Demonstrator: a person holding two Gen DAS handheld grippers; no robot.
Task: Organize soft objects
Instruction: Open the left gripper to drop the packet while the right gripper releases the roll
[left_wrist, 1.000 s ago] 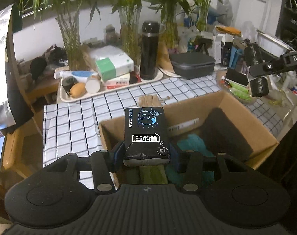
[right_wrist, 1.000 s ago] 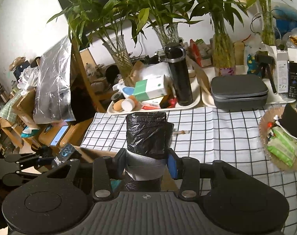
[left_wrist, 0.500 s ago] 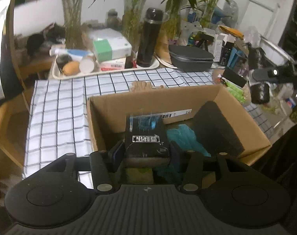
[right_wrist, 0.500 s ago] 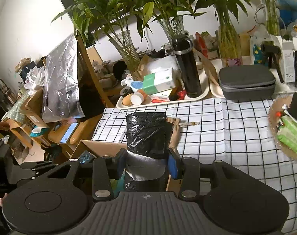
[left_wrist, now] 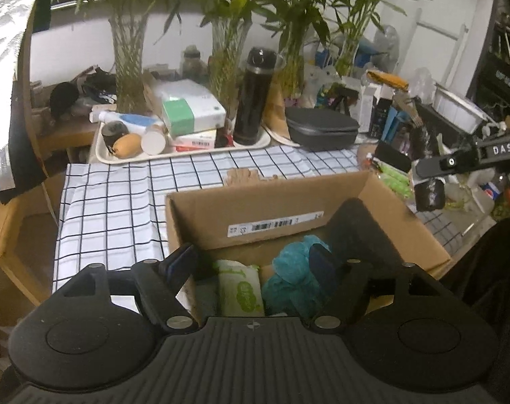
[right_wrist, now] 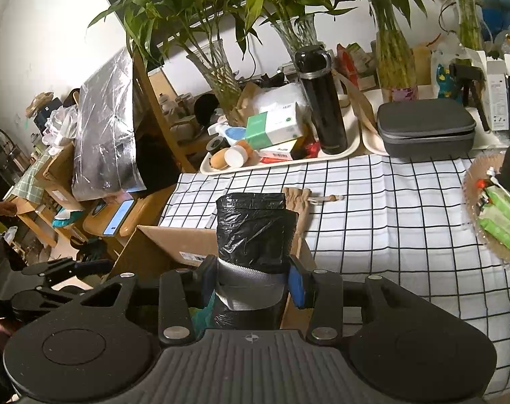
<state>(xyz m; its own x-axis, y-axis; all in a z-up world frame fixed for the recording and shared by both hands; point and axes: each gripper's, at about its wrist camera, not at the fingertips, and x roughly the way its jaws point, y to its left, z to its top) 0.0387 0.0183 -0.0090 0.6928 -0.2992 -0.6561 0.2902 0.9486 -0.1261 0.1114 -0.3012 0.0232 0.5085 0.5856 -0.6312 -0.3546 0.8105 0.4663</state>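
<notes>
The counter (left_wrist: 120, 202), under a white cloth with a black grid, carries an open brown cardboard box (left_wrist: 282, 202) at its near edge; in the left wrist view the box fills the middle and 6 o'clock region. Inside the box, a dark grey foam block (left_wrist: 359, 232) leans against the wall at 3 o'clock, a teal mesh bath sponge (left_wrist: 295, 279) lies in the middle, and a white pack with green print (left_wrist: 241, 289) lies just beside the sponge at its 9 o'clock.

At 12 o'clock beyond the box, a cream tray (left_wrist: 255, 143) holds a tall black flask (left_wrist: 255, 97) and a green-and-white carton (left_wrist: 191, 111); a dark grey zip case (left_wrist: 322, 126) sits at 1 o'clock.

The left tongs (left_wrist: 251, 266) hang over the near side of the box, spread wide with nothing between them.

The right tongs (right_wrist: 251, 279) are clamped on a black plastic bag roll with a grey band (right_wrist: 255, 232), held upright above the box corner. In the left wrist view that roll (left_wrist: 430, 195) shows at 3 o'clock, outside the box wall.
</notes>
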